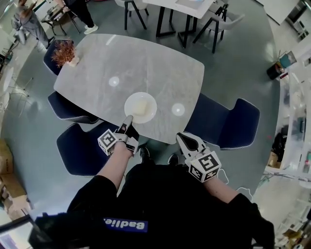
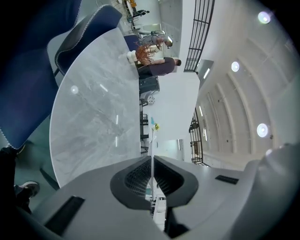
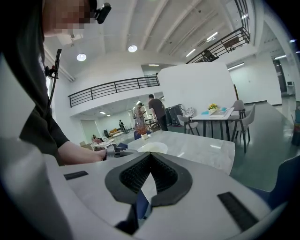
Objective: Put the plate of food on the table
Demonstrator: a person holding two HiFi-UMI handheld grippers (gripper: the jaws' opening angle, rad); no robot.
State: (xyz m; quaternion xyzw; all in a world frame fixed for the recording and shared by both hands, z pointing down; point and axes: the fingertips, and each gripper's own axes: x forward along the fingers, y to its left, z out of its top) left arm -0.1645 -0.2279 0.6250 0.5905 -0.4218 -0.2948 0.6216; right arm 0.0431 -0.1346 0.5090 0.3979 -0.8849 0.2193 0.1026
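A white plate (image 1: 151, 100) with a pale block of food (image 1: 140, 107) rests on the grey marble table (image 1: 146, 63), near its front edge. My left gripper (image 1: 128, 119) is rolled on its side at the plate's near-left rim and is shut on that rim. In the left gripper view (image 2: 151, 161) the plate (image 2: 151, 147) shows only as a thin white line, edge-on between the jaws. My right gripper (image 1: 181, 136) hangs shut and empty off the table's front edge, right of the plate. From the right gripper (image 3: 150, 157) I see the plate (image 3: 152, 147) lying flat on the table.
Dark blue chairs stand at the right (image 1: 233, 124) and the left (image 1: 80, 148) of the table's near end. A potted dried plant (image 1: 64, 52) sits on the far left corner. A white table (image 1: 182, 7) with chairs and people (image 1: 24, 22) are beyond.
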